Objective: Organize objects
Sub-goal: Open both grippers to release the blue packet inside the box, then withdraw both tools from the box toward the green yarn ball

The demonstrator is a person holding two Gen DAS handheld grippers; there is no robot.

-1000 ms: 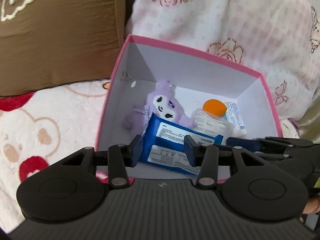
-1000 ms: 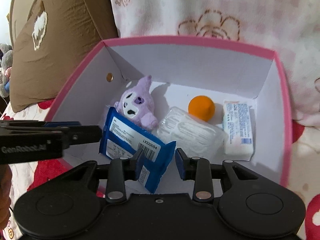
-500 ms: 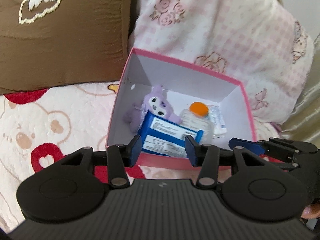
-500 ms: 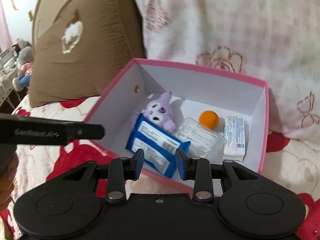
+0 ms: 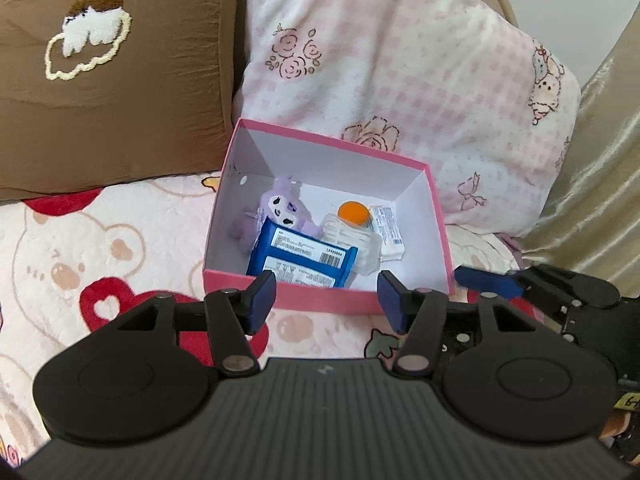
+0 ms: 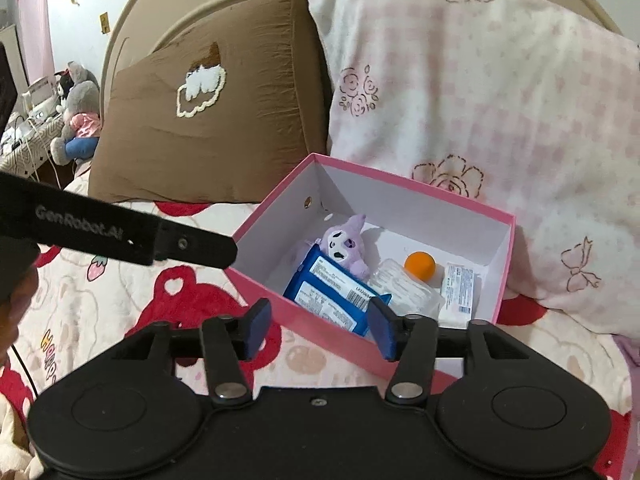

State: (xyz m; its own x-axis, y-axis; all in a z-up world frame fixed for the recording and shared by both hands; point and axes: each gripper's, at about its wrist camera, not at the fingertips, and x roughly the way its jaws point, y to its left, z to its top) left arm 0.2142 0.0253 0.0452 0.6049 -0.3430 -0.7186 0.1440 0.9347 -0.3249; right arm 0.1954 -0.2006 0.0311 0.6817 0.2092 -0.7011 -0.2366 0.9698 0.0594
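Lying in rectangular pink cardboard box — crinkly blue packet, fuzzy plush.

The box is set on the bed, before two pillows; in it — plush toy left, ball right, packet nearest.

Soft, even indoor light fills both views, fairly bright, with no glare. Inside the pink box the walls cast faint grey shadows onto the white floor. Fisheye bending curves the headboard and darkens the frame corners. Detail is slightly soft throughout, softest toward the edges.
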